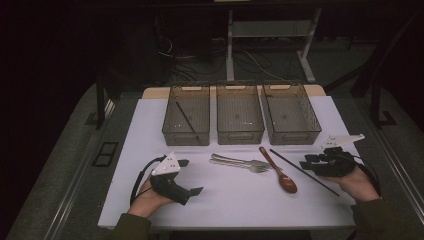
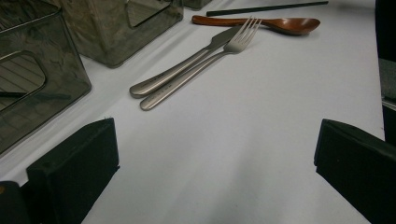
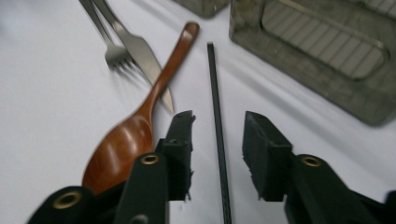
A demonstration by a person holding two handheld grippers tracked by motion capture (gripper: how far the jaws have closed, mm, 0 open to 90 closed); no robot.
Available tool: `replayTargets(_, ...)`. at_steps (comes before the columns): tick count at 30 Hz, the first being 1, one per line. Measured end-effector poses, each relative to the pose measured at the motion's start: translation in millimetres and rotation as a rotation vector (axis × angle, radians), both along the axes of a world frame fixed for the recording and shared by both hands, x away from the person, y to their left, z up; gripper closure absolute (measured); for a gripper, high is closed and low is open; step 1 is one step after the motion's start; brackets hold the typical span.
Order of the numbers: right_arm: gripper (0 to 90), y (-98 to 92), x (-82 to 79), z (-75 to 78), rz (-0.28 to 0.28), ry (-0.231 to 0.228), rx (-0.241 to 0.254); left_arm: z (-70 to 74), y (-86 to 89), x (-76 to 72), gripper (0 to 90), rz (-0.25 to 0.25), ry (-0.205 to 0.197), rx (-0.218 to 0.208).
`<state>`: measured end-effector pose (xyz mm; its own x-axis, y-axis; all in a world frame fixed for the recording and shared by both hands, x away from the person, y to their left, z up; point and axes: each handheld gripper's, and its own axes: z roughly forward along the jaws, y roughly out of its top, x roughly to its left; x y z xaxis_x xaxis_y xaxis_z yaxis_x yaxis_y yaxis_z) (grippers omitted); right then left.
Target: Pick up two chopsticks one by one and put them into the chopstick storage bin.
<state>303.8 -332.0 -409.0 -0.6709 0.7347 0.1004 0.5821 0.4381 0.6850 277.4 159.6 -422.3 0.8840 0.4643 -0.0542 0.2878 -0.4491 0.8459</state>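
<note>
- Chopstick point(image 3: 217, 135), black and thin, lying flat on the white table point(image 1: 225, 200), just right of the wooden spoon point(image 1: 280, 172) and running along the same slant as it.
- Lying between the two jaws of the right gripper point(image 3: 217, 140), with a clear gap to each pad; not clamped.
- Straddling the chopstick from above, jaws part-way apart and touching nothing that can be made out in the right gripper view.
- Sitting at the spoon's right in the high view point(image 1: 312, 162), held in the person's right hand point(image 1: 357, 182), with the grey plate rising on top.
- Resting to the left of the spoon, well apart from it: the left gripper point(image 1: 190, 177), in the left hand point(image 1: 147, 197), jaws spread wide over bare table.
- Showing nothing between those wide jaws in the left gripper view.
- Lying side by side just left of the spoon: a steel fork point(image 1: 247, 166) and a steel knife point(image 1: 235, 160), handles pointing away from it, the knife's blade reaching up to the spoon's handle.
- Standing in a row beyond the spoon: three clear bins, the left bin point(image 1: 186, 115) holding a second black chopstick point(image 1: 186, 120) leaning across it, the middle bin point(image 1: 239, 114), and the right bin point(image 1: 291, 112) nearest behind the spoon's handle.
</note>
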Motion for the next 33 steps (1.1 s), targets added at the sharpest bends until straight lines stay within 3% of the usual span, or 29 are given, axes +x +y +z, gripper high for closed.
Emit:
replayTargets(13, 77.6, -14.0, -13.0, -20.3, 0.010, 0.069, -0.066, -0.5, -0.5, -0.5, 0.0, 0.004, 0.004, 0.003)
replayTargets(22, 83.5, -17.3, -14.3, -30.1, 0.028, 0.090, -0.109, -0.4, -1.6, -1.9, 0.0, 0.001, 0.001, 0.008)
replayTargets(30, 85.3, -12.9, -16.1, -30.5, 0.025, 0.074, -0.151, 0.1, -1.6, -2.5, 0.0, 0.001, -0.005, 0.011)
replayTargets(33, 86.2, -13.5, -16.4, -31.3, 0.023, 0.066, -0.144, 0.3, -1.7, -2.7, 0.0, 0.002, -0.006, 0.011)
